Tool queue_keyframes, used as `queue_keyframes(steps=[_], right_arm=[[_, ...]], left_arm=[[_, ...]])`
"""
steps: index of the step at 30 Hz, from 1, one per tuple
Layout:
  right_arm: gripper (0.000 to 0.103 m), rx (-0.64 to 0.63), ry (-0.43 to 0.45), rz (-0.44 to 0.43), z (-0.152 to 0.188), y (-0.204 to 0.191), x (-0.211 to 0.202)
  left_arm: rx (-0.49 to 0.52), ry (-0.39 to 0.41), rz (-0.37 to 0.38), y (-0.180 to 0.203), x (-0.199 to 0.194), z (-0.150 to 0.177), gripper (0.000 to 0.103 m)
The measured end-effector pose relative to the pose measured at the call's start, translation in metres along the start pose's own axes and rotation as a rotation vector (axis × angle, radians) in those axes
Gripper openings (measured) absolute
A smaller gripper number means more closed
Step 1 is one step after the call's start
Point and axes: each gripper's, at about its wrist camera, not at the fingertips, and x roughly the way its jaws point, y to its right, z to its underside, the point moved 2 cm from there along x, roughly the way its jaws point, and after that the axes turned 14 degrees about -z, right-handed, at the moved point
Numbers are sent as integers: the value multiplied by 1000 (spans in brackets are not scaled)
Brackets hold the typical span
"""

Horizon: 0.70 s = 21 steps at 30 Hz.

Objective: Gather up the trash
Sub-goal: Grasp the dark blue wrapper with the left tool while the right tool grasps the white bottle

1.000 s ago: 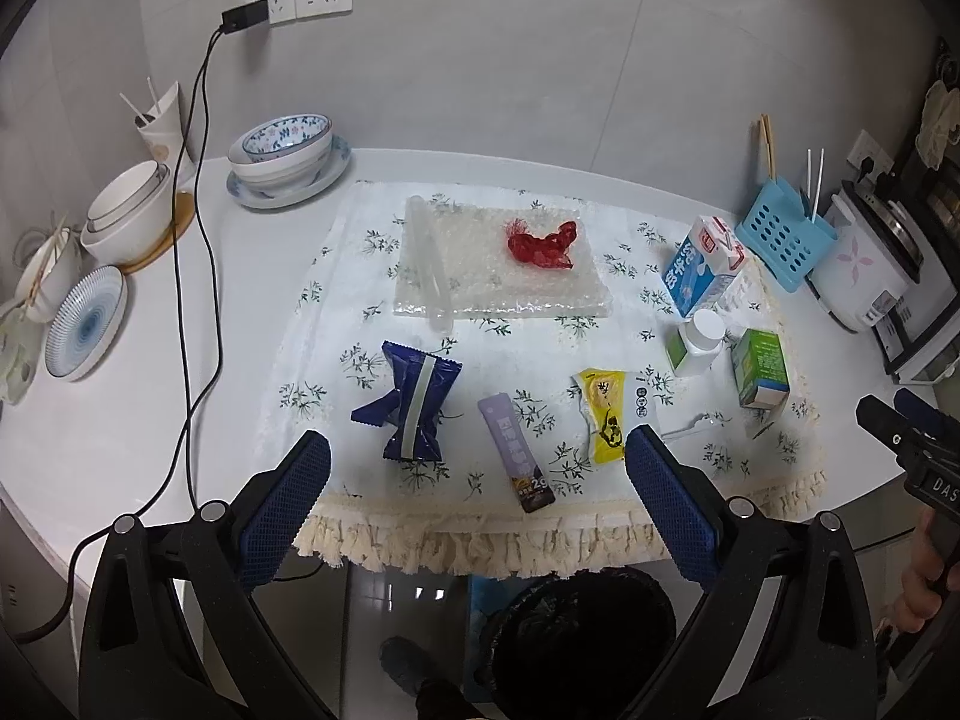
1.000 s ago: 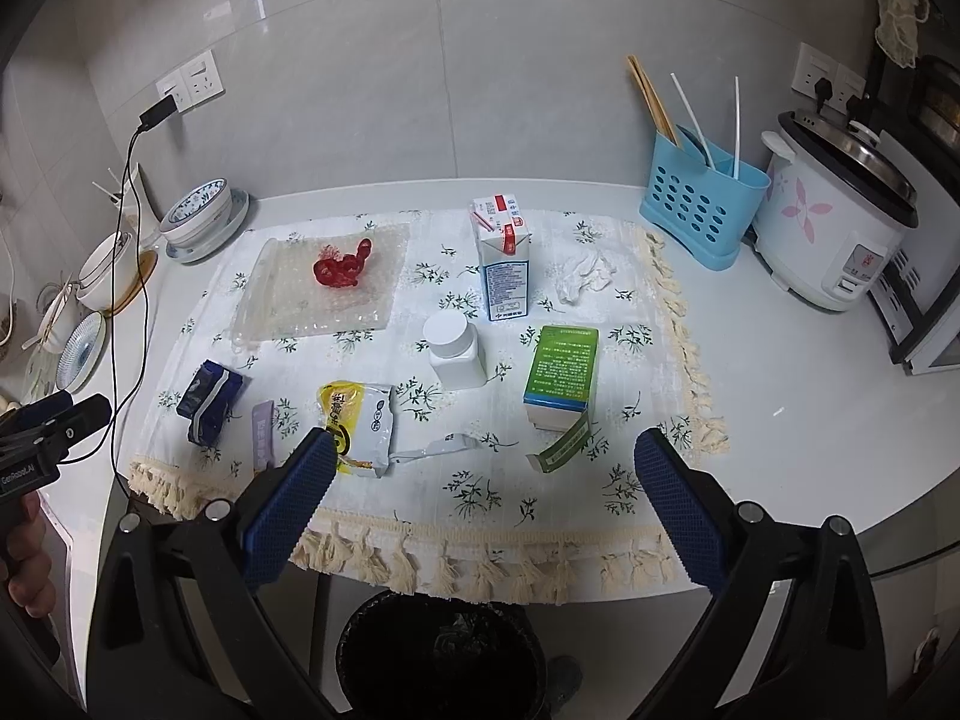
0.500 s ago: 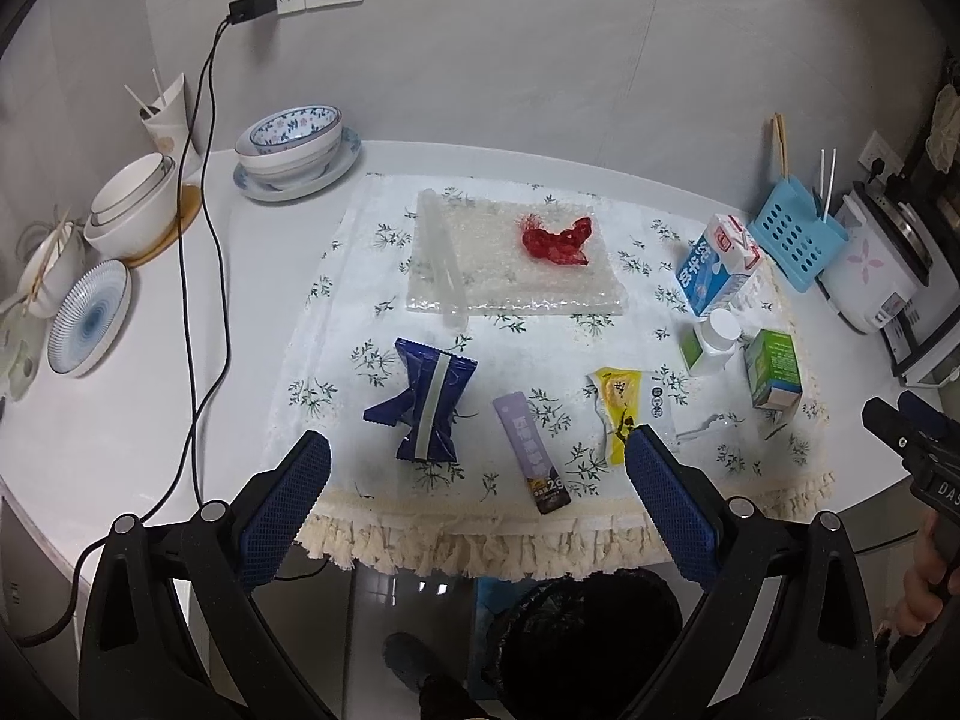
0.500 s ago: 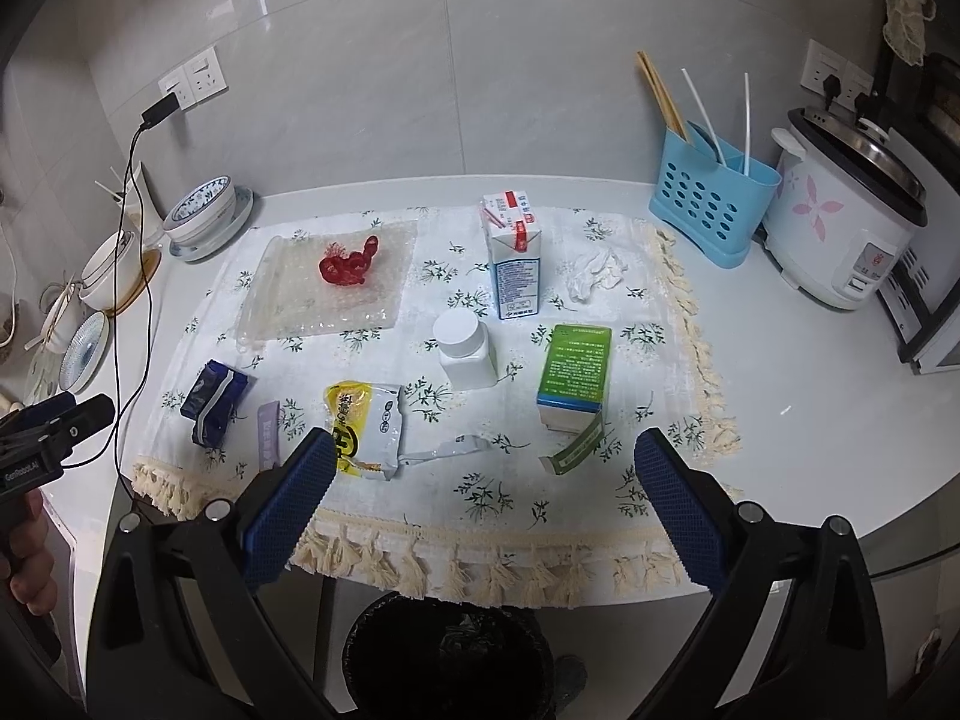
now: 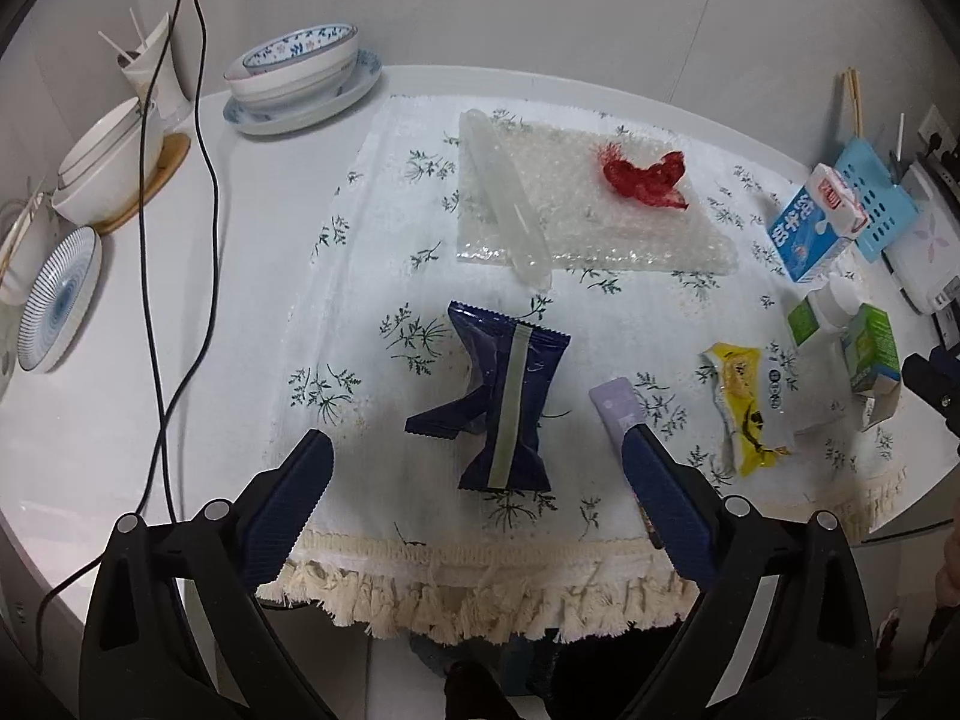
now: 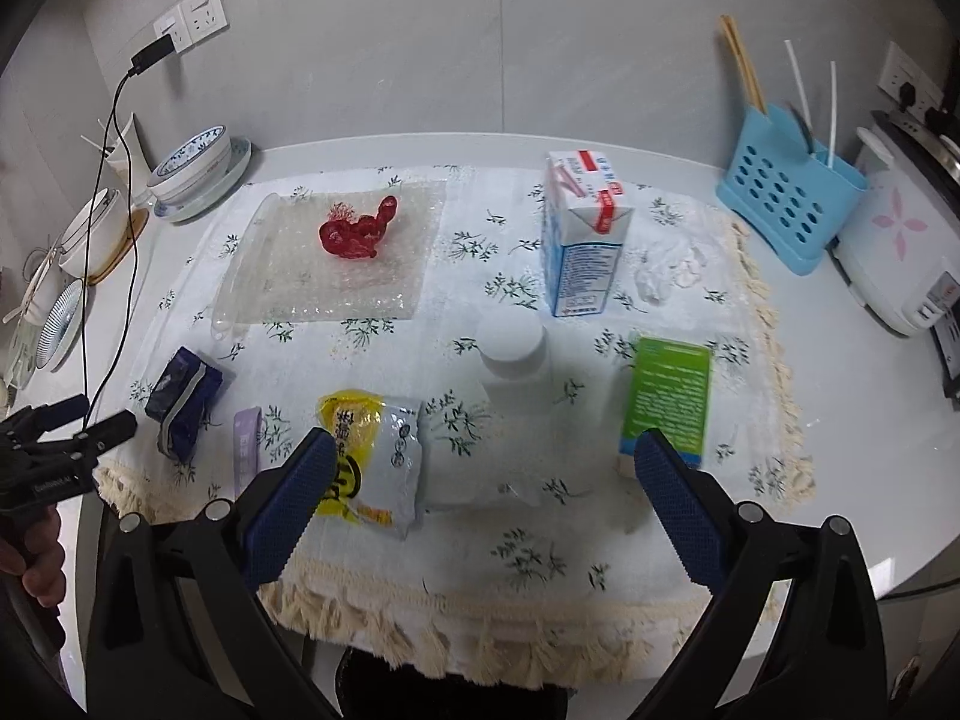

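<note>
The left gripper is held over the near edge of a flowery tablecloth, and its two blue fingers are spread wide with nothing between them. A dark blue wrapper is seen lying just past those fingers, close to the fringe. A small purple wrapper is laid to its right, and part of it is hidden by the right-hand finger. A yellow packet is found further right.

The right gripper is held over the near side of the cloth too. Its fingers are also spread wide, and nothing is held. The yellow packet is seen by its left finger, and a green box is seen by its right finger. A white bottle is stood between them, a bit further away. A blue and white milk carton is stood upright behind the bottle. Crumpled white tissue is laid to the right of the carton.

At the far left of the cloth, a sheet of bubble wrap is spread flat, and a red scrap is laid on it. A dark bin is seen below the table edge.

Bowls and plates are stacked at the far left, off the cloth.
</note>
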Motion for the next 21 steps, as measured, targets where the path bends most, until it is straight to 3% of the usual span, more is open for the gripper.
queue_keyframes(steps=[10,21], right_arm=[[91,22,-72,27,-19,18,58],[82,67,-121,30,-24,32,90]], left_arm=[[6,-72,-18,5,53,-11,92],[33,-99,-26,17,71,-16,88]])
